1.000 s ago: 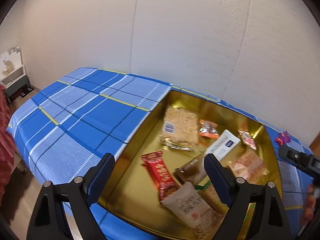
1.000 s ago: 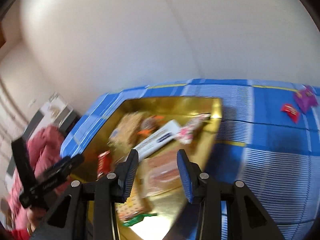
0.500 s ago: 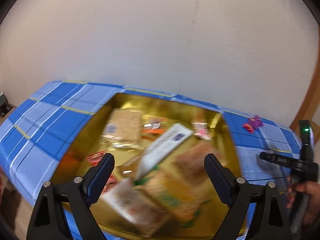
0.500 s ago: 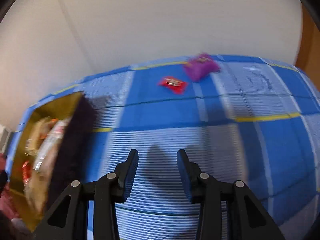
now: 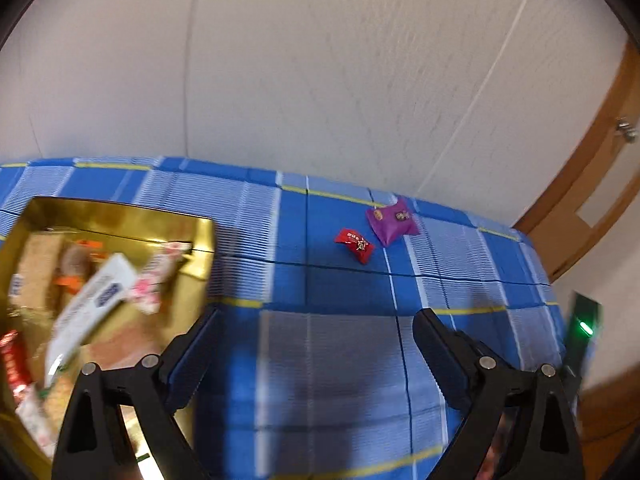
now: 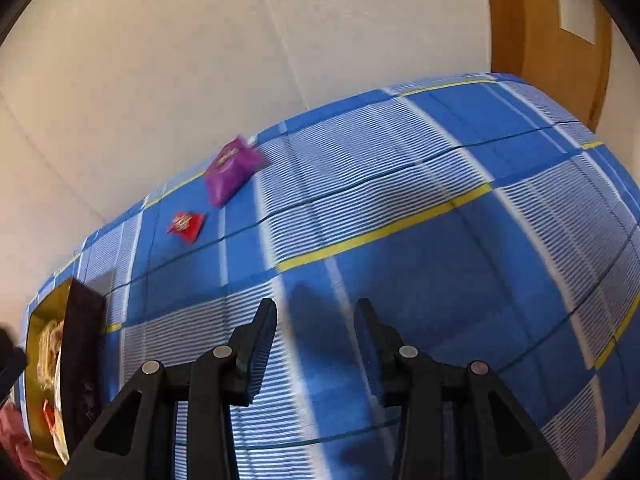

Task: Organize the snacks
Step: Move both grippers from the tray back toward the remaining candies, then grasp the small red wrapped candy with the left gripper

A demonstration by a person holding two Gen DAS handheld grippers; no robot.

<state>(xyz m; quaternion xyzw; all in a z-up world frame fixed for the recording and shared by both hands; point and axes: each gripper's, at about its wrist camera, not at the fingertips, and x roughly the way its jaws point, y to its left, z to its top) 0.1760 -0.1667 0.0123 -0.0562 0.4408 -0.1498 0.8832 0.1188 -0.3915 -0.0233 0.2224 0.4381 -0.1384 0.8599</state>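
A gold box [image 5: 120, 216] holding several snack packets sits at the left of the blue checked tablecloth [image 5: 340, 344]. A small red candy packet [image 5: 355, 245] and a purple packet [image 5: 392, 222] lie loose on the cloth near the wall. My left gripper [image 5: 316, 326] hovers open and empty over the cloth, just right of the box. In the right wrist view the red packet [image 6: 186, 226] and purple packet [image 6: 232, 170] lie far up-left of my right gripper [image 6: 316, 316], which stands partly open with nothing between its fingers. The gold box [image 6: 46, 344] shows at that view's left edge.
A white wall [image 5: 320, 80] runs along the table's far side. A wooden door [image 5: 592, 184] stands at the right. The other handset with a green light [image 5: 582, 328] shows at the left view's right edge. The table's right edge drops off near the door.
Both views have swung right, away from the gold box and onto open cloth. The red and purple packets have come into the left view; the right gripper has rolled and dropped a little.
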